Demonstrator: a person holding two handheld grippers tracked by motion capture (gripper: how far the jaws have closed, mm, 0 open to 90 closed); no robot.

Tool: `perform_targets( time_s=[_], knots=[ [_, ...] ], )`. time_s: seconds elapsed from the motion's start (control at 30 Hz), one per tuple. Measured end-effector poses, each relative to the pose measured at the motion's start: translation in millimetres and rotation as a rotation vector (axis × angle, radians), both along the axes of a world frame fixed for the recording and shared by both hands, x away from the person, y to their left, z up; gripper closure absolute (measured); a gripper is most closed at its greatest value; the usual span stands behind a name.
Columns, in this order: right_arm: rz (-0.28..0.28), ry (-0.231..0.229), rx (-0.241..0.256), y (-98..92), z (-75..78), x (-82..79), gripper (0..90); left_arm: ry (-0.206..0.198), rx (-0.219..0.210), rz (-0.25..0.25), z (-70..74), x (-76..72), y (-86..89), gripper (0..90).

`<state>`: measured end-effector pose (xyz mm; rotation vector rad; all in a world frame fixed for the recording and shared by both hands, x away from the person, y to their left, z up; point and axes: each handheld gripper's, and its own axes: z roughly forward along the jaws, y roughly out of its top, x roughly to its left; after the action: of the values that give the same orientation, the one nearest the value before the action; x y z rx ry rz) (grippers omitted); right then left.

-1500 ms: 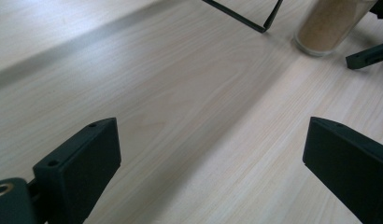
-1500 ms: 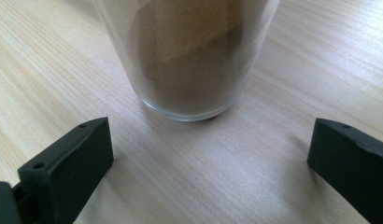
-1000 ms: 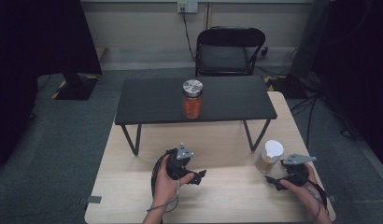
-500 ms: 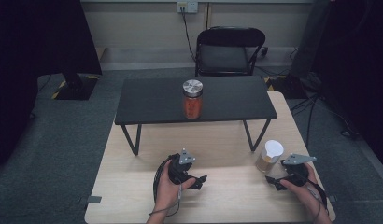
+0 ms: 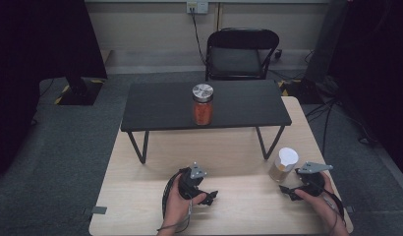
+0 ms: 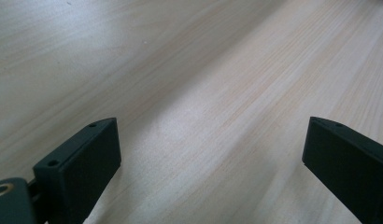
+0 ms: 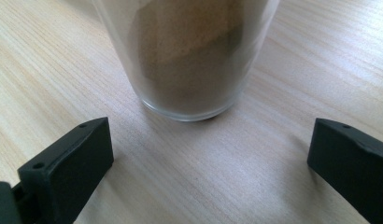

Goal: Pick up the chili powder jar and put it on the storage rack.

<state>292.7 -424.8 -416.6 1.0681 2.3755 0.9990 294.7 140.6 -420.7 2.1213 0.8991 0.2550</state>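
Two hand-held grippers low over a pale wooden table, both with jaws spread wide and gripping nothing.

High view: the left gripper (image 5: 209,195) sits in the person's left hand (image 5: 179,202) on the near part of the wooden table (image 5: 140,206); the right gripper (image 5: 287,191) sits in the right hand (image 5: 317,195), with a white-lidded glass jar (image 5: 284,165) of brown powder standing just beyond its fingertips. Well beyond both, a jar with a metal lid (image 5: 203,104) and orange contents stands on a black raised shelf (image 5: 155,105); a black chair (image 5: 241,54) is behind it.
Left gripper view: the two black fingers (image 6: 82,163) stand far apart, bare wood grain between them.
Right gripper view: the fingers (image 7: 68,158) stand far apart; the glass jar's base (image 7: 189,70) rests on the wood just ahead of the gap, touching neither finger.
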Motion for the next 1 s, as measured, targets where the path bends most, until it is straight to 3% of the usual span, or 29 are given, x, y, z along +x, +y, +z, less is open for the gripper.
perform_targets(
  time_s=[0.3,0.83,1.0],
  knots=[
    [0.0,0.0,0.0,0.0,0.0,0.0,0.0,-0.01,0.026,-0.01,-0.6,-1.5,-3.4,3.8],
    [0.0,0.0,0.0,0.0,0.0,0.0,0.0,-0.074,0.091,-0.055,-4.0,-8.8,-10.6,0.2],
    [0.0,0.0,0.0,0.0,0.0,0.0,0.0,-0.075,0.092,-0.056,-4.0,-9.0,-10.8,0.0]
  ],
)
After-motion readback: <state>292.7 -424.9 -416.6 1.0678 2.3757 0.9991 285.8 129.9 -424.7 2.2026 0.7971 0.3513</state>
